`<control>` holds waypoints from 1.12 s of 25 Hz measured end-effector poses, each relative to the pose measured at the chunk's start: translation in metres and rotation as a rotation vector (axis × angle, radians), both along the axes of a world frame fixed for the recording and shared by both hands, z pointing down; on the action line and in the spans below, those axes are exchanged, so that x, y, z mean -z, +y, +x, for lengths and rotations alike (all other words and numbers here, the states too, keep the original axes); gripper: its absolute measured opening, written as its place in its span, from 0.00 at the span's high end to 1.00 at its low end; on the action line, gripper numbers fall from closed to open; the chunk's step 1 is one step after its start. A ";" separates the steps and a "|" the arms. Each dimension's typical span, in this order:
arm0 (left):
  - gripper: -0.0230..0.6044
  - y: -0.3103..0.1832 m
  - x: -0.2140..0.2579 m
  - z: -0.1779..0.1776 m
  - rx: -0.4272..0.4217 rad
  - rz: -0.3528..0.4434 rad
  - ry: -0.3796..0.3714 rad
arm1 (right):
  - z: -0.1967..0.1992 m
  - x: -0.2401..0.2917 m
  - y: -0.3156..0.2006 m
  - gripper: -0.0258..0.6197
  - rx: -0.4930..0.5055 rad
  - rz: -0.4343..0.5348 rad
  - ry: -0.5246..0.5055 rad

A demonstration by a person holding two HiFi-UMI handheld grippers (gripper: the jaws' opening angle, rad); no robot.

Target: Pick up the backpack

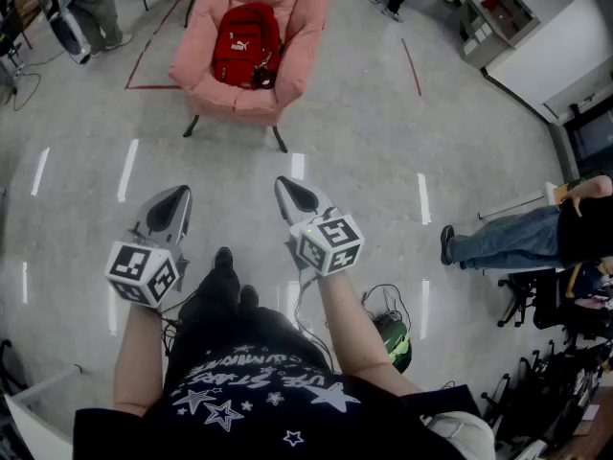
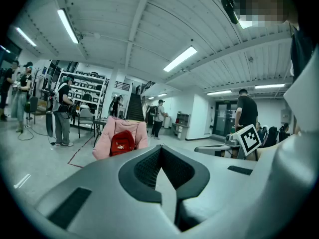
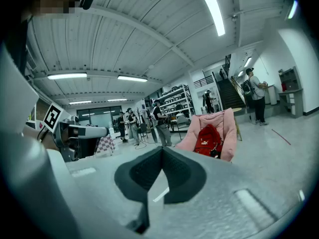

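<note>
Backpack [image 1: 246, 46] on armchair [image 1: 306, 36], top cropped.

The backpack [image 1: 246, 46] is red, the armchair [image 1: 311, 17] pink, the floor [image 1: 383, 142] pale grey.

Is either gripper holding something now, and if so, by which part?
Nothing is held. The left gripper and the right gripper are both shut and empty; the red backpack lies untouched on the pink armchair ahead.

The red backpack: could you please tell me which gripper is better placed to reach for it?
Right, marginally: the right gripper is slightly nearer the backpack than the left gripper; both are shut and empty.
</note>
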State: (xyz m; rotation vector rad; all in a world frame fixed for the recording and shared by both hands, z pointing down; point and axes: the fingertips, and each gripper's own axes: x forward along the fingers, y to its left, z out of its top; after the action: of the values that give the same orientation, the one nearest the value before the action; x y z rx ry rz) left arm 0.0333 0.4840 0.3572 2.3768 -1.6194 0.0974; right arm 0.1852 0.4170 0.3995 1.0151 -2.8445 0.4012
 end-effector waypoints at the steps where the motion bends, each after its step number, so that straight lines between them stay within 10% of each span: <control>1: 0.95 0.001 0.002 0.001 -0.004 0.005 -0.006 | -0.001 0.000 0.001 0.96 0.002 0.000 -0.002; 28: 0.95 -0.042 -0.012 -0.004 -0.020 -0.012 0.008 | -0.009 -0.002 -0.024 0.96 -0.035 0.024 0.029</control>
State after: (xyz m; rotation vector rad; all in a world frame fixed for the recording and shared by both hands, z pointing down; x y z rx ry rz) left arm 0.0289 0.4422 0.3696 2.3813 -1.5876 0.1006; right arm 0.1758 0.3931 0.4012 1.0670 -2.8162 0.3530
